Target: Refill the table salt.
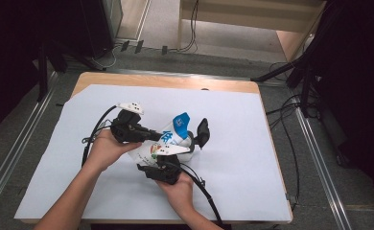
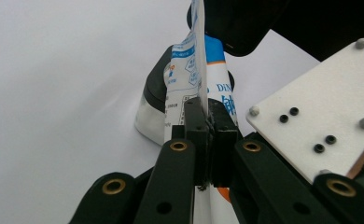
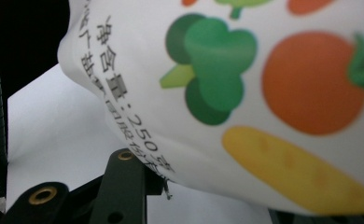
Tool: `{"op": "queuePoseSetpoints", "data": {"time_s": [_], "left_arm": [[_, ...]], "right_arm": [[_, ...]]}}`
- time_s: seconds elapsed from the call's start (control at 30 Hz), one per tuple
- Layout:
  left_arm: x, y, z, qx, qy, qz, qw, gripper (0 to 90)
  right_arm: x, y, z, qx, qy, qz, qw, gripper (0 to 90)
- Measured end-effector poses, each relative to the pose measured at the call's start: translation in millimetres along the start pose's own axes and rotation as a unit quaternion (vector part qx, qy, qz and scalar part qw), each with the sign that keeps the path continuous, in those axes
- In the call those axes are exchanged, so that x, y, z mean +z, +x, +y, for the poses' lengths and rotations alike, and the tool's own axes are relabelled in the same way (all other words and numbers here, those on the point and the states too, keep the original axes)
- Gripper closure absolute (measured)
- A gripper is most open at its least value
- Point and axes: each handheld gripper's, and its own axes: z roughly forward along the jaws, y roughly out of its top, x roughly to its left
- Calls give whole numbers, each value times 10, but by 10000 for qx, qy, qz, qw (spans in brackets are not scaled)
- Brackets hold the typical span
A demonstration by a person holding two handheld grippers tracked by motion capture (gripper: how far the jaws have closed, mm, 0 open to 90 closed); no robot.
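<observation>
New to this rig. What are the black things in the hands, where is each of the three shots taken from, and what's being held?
No robot arm here: a person holds a hand-held two-jaw gripper in each hand. The high view looks down on the table, covered with a white sheet. The left gripper and right gripper meet at a white and blue pouch printed with vegetables.

The other two shots come from cameras riding on the grippers, looking along their black jaws. In the left gripper view the jaws are shut on the pouch's thin flat edge. In the right gripper view the pouch's bulging body sits between the jaws, which appear to grip it from either side. A dark round container stands behind the pouch.
</observation>
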Motion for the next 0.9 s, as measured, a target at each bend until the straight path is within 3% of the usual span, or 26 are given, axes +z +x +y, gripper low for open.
{"op": "queuePoseSetpoints", "data": {"time_s": [0.3, 0.63, 0.9], "left_arm": [[-125, -18, -17, 55, -108, -241, 9996, 900], [-158, -17, -17, 54, -189, -73, 9998, 900], [-185, -25, -7, 82, -200, -97, 9997, 894]], "right_arm": [[-17, 15, 4, 1, -60, 16, 10000, 618], [-32, 8, 18, 26, -118, 11, 9999, 618], [-49, -14, 28, 92, -130, -24, 9999, 618]]}}
